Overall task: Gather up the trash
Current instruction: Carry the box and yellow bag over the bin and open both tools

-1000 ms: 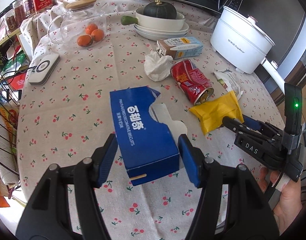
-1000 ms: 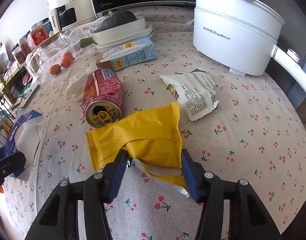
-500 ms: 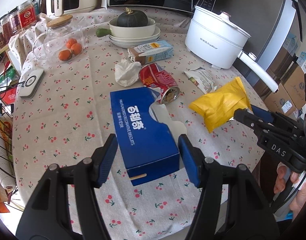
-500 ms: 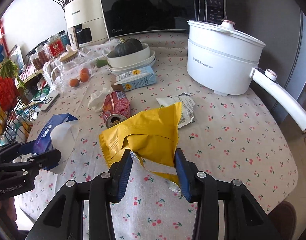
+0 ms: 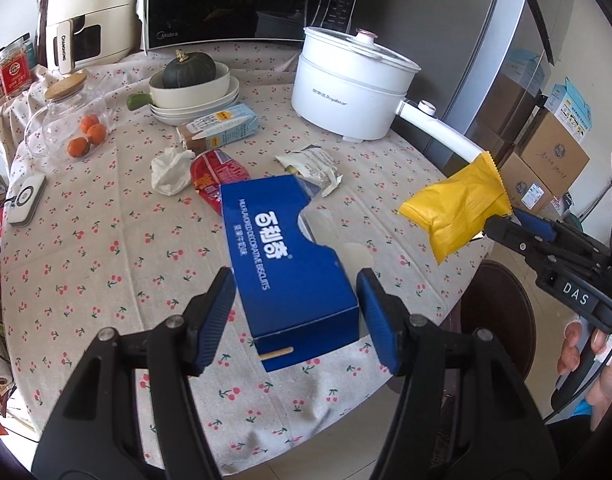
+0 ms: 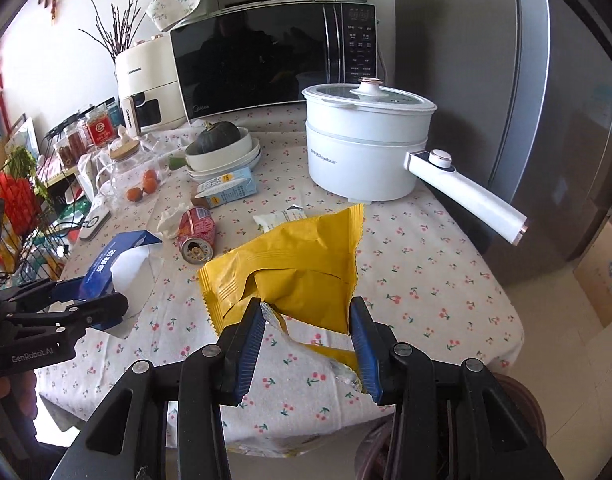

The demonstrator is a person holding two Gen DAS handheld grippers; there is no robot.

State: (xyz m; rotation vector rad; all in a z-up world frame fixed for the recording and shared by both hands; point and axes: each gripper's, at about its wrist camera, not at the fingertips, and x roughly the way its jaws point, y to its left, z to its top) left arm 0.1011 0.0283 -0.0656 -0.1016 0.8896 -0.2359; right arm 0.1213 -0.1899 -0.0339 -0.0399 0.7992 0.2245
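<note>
Since the earlier frames, the torn blue cardboard biscuit box [image 5: 286,256] and crinkled yellow foil snack bag [image 6: 302,268] are raised above the cherry-print table [image 5: 106,240]. Each is clamped between downward-tilted fingers: left gripper [image 5: 296,316], right gripper [image 6: 306,340].

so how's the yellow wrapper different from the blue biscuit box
The yellow wrapper is soft, crinkled foil; the blue biscuit box is stiff printed card. The wrapper hangs clear of the table from the right gripper, while the box sits between the left gripper pads. The wrapper looks smaller than the box. Both are torn open and off the tablecloth.
</note>
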